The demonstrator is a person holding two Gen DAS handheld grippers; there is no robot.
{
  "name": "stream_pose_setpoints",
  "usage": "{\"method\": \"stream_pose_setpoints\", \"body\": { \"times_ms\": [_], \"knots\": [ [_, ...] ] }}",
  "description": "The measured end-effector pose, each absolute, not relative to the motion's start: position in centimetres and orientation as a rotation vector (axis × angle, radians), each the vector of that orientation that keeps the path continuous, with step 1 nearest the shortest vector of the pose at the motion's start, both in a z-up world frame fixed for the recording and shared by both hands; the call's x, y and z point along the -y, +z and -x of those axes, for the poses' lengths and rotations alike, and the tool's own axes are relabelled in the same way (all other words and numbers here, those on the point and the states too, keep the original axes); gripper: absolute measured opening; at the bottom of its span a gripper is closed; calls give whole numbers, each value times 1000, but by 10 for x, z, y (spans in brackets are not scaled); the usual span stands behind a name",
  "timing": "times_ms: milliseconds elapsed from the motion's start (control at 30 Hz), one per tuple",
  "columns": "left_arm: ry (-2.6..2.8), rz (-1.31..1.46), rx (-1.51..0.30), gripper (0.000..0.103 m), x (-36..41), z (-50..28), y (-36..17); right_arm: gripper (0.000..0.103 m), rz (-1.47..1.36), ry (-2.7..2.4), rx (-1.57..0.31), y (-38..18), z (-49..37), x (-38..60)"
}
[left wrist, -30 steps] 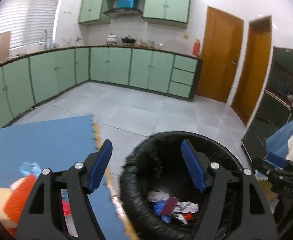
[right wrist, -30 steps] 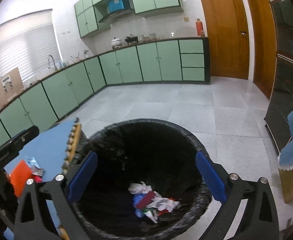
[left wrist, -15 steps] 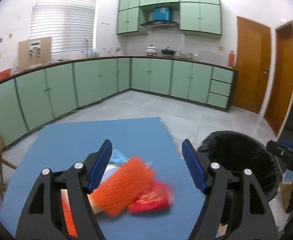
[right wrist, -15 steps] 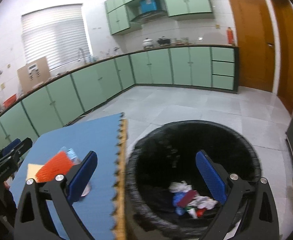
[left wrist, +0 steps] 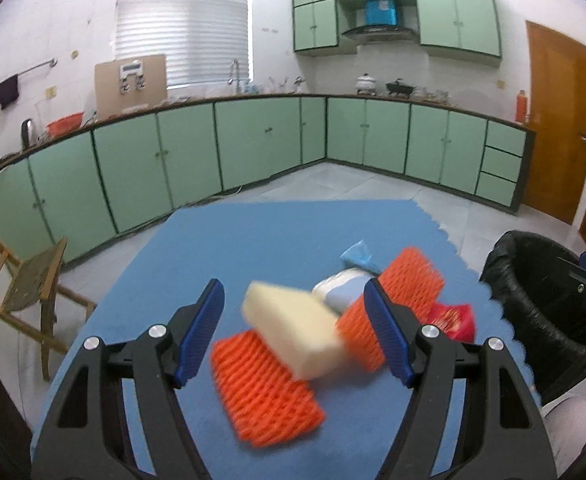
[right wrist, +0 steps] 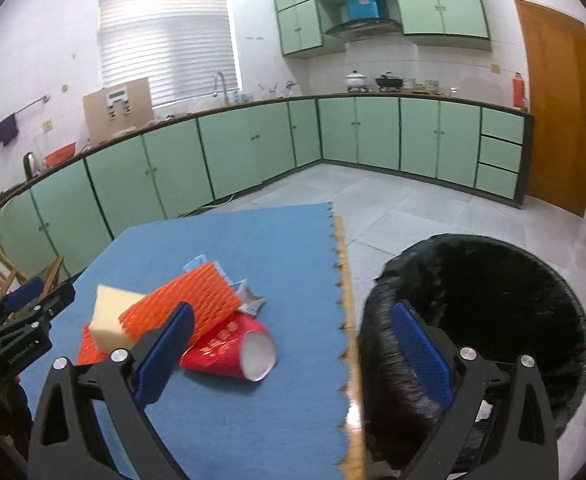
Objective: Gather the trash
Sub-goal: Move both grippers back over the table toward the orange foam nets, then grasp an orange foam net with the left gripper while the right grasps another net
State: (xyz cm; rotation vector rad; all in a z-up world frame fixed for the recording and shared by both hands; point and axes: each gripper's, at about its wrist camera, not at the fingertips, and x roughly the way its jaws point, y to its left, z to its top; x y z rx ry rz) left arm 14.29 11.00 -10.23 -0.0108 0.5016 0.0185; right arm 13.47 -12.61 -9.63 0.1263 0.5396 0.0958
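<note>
A pile of trash lies on the blue mat (left wrist: 253,248): a cream sponge block (left wrist: 293,332), two orange foam nets (left wrist: 265,396) (left wrist: 409,280), a red paper cup (right wrist: 233,350) on its side, a white-blue wrapper (left wrist: 343,286). My left gripper (left wrist: 293,336) hangs open just above the sponge, its blue fingers (left wrist: 201,330) either side of the pile. My right gripper (right wrist: 293,344) is open and empty over the mat's right edge, between the cup and the black-lined trash bin (right wrist: 493,292). The left gripper (right wrist: 21,320) shows at the left of the right wrist view.
The bin (left wrist: 541,300) stands on the tiled floor just right of the mat. A wooden chair (left wrist: 25,280) stands left of the mat. Green cabinets (left wrist: 253,144) line the far walls, and wooden doors (left wrist: 557,120) are at the right.
Both grippers swung left, away from over the bin toward the mat. The trash pile now sits between the left fingers; the bin has slid to the right in both views. Both stayed open.
</note>
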Motion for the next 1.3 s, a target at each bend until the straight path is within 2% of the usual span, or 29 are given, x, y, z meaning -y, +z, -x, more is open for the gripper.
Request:
{"method": "stream_pose_setpoints", "body": {
  "times_ms": [500,867,900,933,1067,1300],
  "knots": [
    [65,34,-647,76,-133,-141,-159,97,-90,130,-622,-138,-144,94],
    [76,75,-742,77,-132,-160,-188,97,-79,138,-658,-148,-152,92],
    [71,82,-746,76,-133,-160,-189,97,-75,141,-658,-149,-152,90],
    [63,94,-748,68,-135,-160,-190,97,-72,144,-658,-148,-153,89],
    [46,121,-739,53,-137,-158,-189,97,-58,156,-652,-146,-154,82],
    [33,103,-700,11,-137,-153,-182,97,-39,193,-633,-138,-156,61]
  ]
}}
